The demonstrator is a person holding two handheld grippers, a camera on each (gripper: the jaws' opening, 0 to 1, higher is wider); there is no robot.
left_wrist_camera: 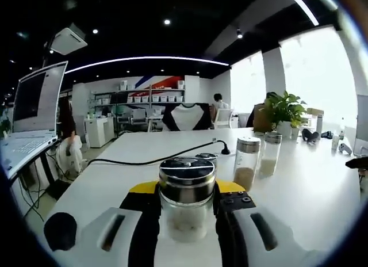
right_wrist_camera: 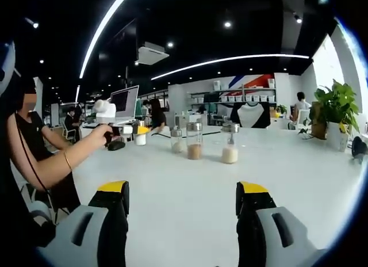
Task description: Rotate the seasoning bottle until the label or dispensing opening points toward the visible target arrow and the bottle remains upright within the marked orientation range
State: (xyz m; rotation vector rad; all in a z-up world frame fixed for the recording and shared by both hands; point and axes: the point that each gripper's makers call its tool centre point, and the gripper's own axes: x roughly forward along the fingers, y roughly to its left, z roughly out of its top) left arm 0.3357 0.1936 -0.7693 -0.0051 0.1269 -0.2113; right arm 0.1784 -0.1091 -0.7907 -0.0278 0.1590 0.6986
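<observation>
A glass seasoning bottle [left_wrist_camera: 185, 212] with a shiny metal lid [left_wrist_camera: 186, 172] stands upright on the white table [left_wrist_camera: 115, 180]. A little pale powder lies at its bottom. My left gripper [left_wrist_camera: 187, 189] is shut on it, its yellow-tipped jaws pressing both sides. In the right gripper view a person's hand [right_wrist_camera: 102, 134] holds that left gripper [right_wrist_camera: 137, 132] far off at the left, with the small bottle [right_wrist_camera: 140, 138] at its tip. My right gripper [right_wrist_camera: 183, 212] hovers low over the bare table [right_wrist_camera: 184, 180], open, with nothing between its jaws.
Two more seasoning jars [left_wrist_camera: 247, 162] [left_wrist_camera: 270, 153] stand right of the held bottle; a black cable [left_wrist_camera: 149, 160] runs behind it. Three jars [right_wrist_camera: 194, 140] stand in a row mid-table. A laptop [left_wrist_camera: 34, 106] sits at the left, a potted plant [left_wrist_camera: 286, 109] at the right.
</observation>
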